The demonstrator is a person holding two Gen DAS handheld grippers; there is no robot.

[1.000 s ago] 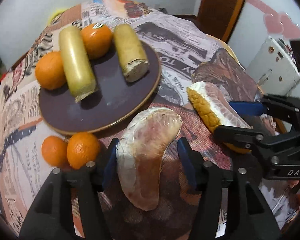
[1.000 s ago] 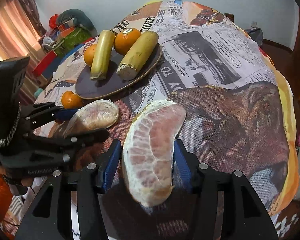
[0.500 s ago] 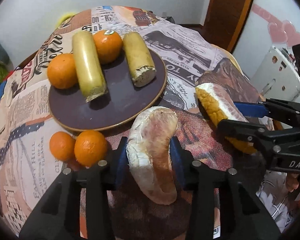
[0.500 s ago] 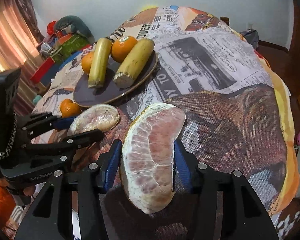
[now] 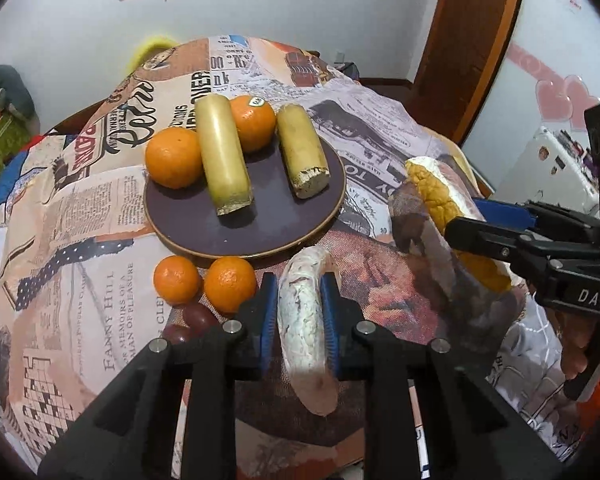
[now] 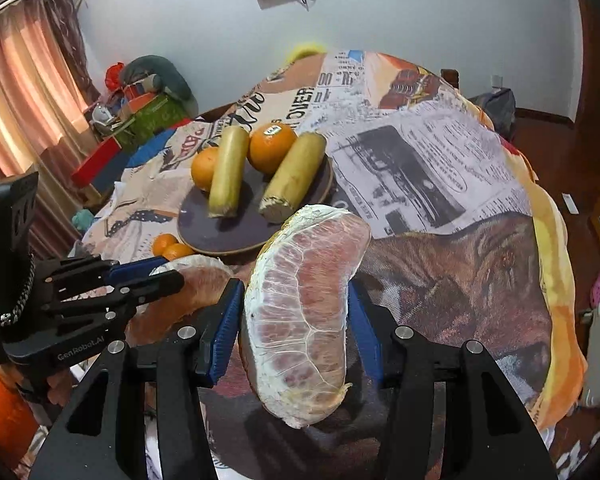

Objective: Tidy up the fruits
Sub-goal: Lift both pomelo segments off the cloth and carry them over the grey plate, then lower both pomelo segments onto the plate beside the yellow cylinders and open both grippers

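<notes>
Each pomelo segment is clamped lengthwise: one [image 5: 306,320] in the just-closed left gripper [image 5: 299,312], one [image 6: 304,316] in the right gripper [image 6: 296,320]. The plate [image 5: 236,236] lies ahead, nearer the left.

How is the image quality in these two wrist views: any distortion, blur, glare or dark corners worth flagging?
Left wrist view: strong fisheye bending, black vignette in the corners, the plate and oranges sharp, no motion blur; the pomelo segment between the tongs looks washed out. Right wrist view: same barrel distortion and vignette, warm light through the curtain, the near pomelo wedge crisp.
</notes>
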